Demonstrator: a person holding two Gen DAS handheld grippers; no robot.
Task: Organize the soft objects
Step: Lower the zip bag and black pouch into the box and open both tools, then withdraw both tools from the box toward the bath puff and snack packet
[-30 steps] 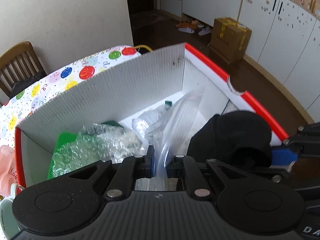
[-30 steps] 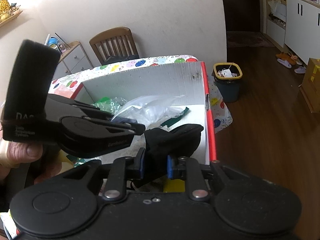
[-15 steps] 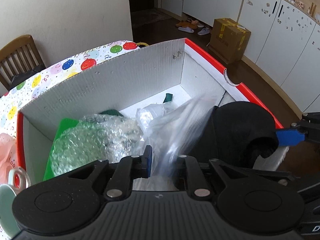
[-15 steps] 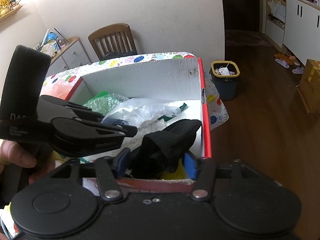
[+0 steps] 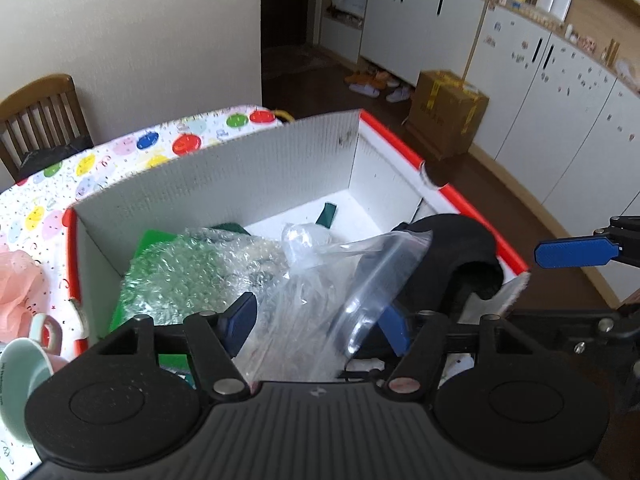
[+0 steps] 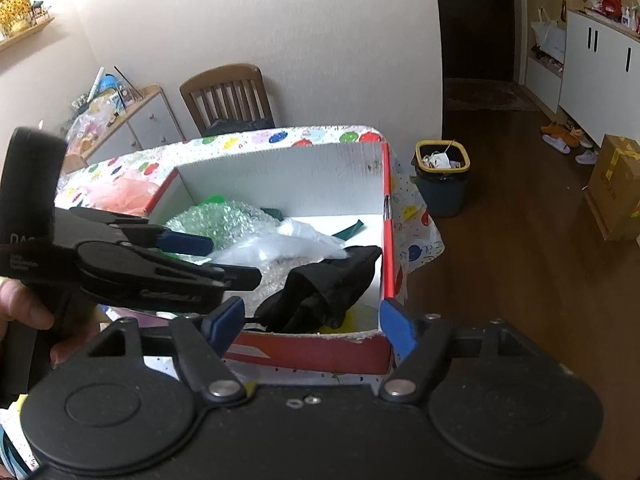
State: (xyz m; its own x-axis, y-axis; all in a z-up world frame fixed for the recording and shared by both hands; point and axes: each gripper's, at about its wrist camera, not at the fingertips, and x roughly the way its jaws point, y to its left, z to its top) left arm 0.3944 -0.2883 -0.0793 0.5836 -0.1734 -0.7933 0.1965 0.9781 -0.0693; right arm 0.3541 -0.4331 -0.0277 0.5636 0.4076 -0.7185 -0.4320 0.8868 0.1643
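A white box with a red rim [image 5: 220,176] [image 6: 386,220] stands on the table. Green-tinted bubble wrap [image 5: 192,276] [image 6: 224,220], a clear zip bag [image 5: 348,280] [image 6: 280,244] and a black cloth [image 5: 452,248] [image 6: 324,288] lie inside it. My left gripper [image 5: 316,324] [image 6: 224,260] hangs over the box's near left side with its jaws opening. The bag stands loose between them and the pads do not press it. My right gripper [image 6: 310,322] is at the near rim, jaws opening too, with the black cloth lying free beyond them. One of its blue fingers [image 5: 572,252] shows in the left wrist view.
A pink mesh puff [image 5: 16,280] and a pale green mug [image 5: 24,368] sit on the balloon-print tablecloth [image 5: 120,152] left of the box. A wooden chair [image 6: 228,96] stands behind the table. A bin [image 6: 442,176] and a cardboard box [image 5: 448,112] are on the floor to the right.
Both grippers have gone from shut to open. The left let go of the clear bag and the right let go of the black cloth; both now rest in the box. Both hands drew back slightly.
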